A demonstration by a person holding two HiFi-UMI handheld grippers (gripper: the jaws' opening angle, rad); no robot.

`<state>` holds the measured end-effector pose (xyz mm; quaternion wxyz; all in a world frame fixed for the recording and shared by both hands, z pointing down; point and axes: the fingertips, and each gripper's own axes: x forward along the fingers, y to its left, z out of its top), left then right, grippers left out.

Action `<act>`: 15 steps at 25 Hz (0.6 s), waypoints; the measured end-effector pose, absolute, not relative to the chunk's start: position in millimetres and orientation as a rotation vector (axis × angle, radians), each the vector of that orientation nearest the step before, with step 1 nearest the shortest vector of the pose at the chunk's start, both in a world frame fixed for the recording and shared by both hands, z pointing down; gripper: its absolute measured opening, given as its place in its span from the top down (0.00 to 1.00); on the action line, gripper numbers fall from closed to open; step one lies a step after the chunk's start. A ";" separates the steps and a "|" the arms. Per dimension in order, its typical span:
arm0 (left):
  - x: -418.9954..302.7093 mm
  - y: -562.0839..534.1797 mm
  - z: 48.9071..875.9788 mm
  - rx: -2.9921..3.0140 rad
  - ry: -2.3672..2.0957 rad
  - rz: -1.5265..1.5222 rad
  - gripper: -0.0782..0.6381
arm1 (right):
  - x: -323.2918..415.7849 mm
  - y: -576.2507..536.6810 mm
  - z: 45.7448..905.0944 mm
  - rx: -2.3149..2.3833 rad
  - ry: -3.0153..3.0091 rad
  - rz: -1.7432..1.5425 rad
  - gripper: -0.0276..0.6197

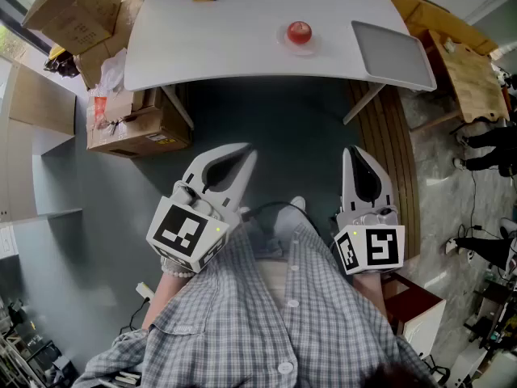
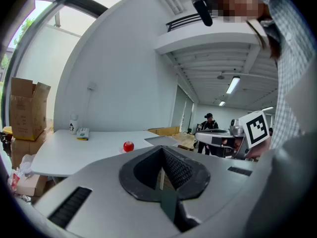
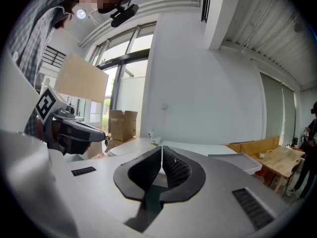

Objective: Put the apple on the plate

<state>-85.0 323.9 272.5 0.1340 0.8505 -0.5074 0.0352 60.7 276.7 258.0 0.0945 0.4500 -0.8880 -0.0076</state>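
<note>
Head view shows the small red apple [image 1: 299, 31] far up the white rounded worktop [image 1: 226, 47]. It seems to rest already on a pale round plate [image 1: 283, 40], though the plate's edge is faint. A flat grey tray [image 1: 388, 51] lies just right of the apple. Both tools hang well short of the apple, off the worktop, close to the person's checked shirt. The left tongs [image 1: 247, 155] are pressed together with nothing in them, and the right tongs [image 1: 353, 152] likewise meet at the tips, empty. If the apple does need placing, I judge the sound way is to step closer and part one pair of tongs wide before arriving. Then come in level at the fruit's widest part and squeeze gently so it cannot roll away.
</note>
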 end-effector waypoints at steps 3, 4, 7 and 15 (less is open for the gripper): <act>-87.6 322.0 272.0 2.464 -1.477 0.101 0.88 | 58.7 274.8 258.2 1.332 -2.634 -0.023 0.92; -88.2 322.0 271.8 2.463 -1.479 0.101 0.88 | 58.4 274.7 257.8 1.331 -2.633 -0.023 0.92; -89.8 321.1 271.3 2.460 -1.487 0.097 0.88 | 57.9 274.1 256.4 1.332 -2.634 -0.026 0.92; -81.9 316.3 272.4 2.468 -1.475 0.106 0.88 | 64.7 270.8 257.1 1.343 -2.634 -0.021 0.92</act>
